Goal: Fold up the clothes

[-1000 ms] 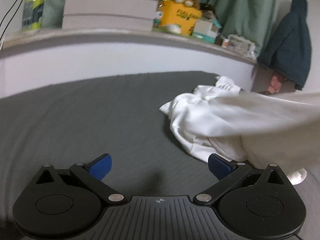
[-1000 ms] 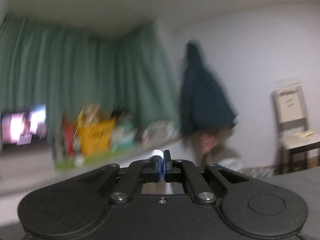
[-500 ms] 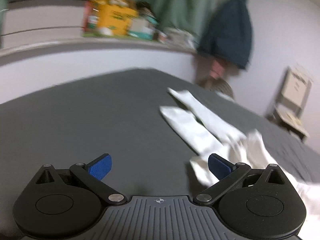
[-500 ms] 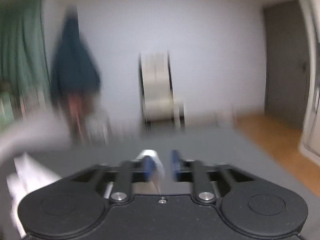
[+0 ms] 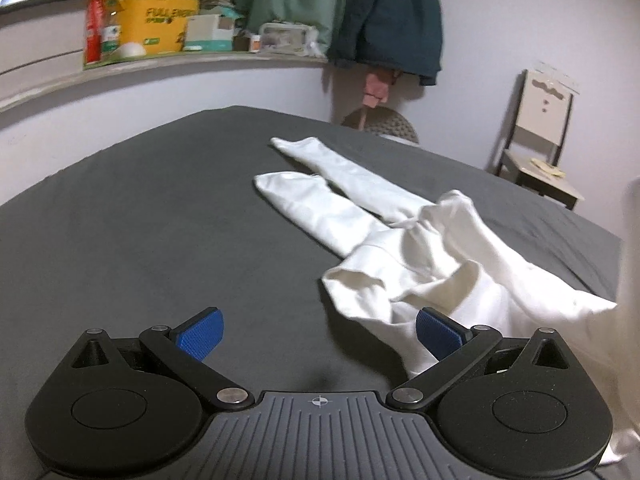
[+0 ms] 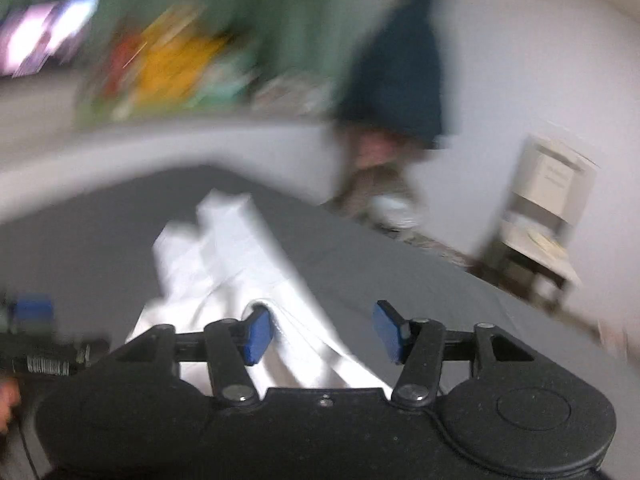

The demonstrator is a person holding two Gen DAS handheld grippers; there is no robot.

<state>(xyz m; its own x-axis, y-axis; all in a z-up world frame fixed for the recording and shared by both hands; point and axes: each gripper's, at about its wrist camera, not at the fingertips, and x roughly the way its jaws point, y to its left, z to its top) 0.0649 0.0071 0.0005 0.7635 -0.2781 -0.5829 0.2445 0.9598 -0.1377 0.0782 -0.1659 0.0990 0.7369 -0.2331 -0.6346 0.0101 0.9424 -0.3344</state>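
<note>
Both grippers stood spread wide, gripping nothing: left gripper [image 5: 318, 330] low over the dark bedcover [image 5: 140, 220], right gripper [image 6: 322, 330] above the white garment [image 5: 400, 248], which lay crumpled nearby, legs stretched toward the far shelf [image 5: 160, 66].

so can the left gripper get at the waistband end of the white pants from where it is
Probably yes. The left gripper is open, its right finger right beside the bunched end of the white pants, with only bare grey bed ahead.
</note>
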